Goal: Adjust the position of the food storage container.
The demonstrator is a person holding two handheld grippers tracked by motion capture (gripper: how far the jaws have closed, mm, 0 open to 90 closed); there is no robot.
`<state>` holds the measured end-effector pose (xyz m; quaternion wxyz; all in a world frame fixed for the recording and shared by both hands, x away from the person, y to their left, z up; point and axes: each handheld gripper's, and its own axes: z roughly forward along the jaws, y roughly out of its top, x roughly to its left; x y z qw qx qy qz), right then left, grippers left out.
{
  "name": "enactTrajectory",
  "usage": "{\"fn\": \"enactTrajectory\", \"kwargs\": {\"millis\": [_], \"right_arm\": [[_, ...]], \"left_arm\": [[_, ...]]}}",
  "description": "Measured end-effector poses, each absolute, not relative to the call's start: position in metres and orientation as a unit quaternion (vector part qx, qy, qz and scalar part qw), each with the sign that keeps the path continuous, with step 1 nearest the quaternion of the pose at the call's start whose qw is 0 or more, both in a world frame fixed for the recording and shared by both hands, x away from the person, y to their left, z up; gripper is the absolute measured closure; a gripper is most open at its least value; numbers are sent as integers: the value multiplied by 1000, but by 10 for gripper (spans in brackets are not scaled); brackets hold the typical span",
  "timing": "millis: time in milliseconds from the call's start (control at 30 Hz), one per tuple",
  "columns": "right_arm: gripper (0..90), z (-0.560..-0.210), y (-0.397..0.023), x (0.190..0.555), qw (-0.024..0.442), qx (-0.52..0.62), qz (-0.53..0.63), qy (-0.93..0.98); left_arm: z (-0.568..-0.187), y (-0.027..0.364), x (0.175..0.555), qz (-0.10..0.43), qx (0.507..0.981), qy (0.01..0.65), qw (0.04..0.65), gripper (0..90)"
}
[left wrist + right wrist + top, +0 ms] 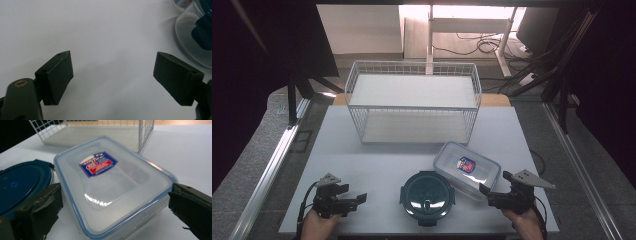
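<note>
A clear rectangular box (467,169) with a blue-edged lid and a red and blue label lies at the table's front right. Beside it, to the left, sits a round dark teal lidded container (427,196). My right gripper (495,183) is at the box's near right end. In the right gripper view its jaws (116,195) stand open on either side of the box (110,185), and the pads do not press on it. My left gripper (353,195) is open over bare table at the front left. Nothing lies between its jaws (112,72), and the round container (192,42) is off to their right.
A white two-level wire rack (412,95) stands at the back middle of the white table (372,160); its near corner (140,135) is just behind the box. The round container (20,185) lies close to my right gripper's left jaw. Dark stands and cables flank the table.
</note>
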<state>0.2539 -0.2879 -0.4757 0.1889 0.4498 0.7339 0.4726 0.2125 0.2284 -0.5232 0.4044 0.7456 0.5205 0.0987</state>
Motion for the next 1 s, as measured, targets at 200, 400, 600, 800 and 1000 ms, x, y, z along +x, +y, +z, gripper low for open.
{"fn": "enactTrajectory", "kwargs": {"millis": [200,400,600,800,1000], "right_arm": [[107,-477,-286,253,180,432,465,752],[116,-477,-288,254,193,441,468,741],[45,-476,-286,253,184,437,457,752],[112,-472,-282,250,192,431,439,764],[517,-460,-268,238,183,379,438,794]], "left_arm": [[-518,210,206,154,782,468,382,124],[-522,209,209,121,789,460,389,99],[-522,206,208,115,798,439,398,53],[-521,205,207,126,797,434,401,112],[-520,202,205,131,795,420,419,147]]}}
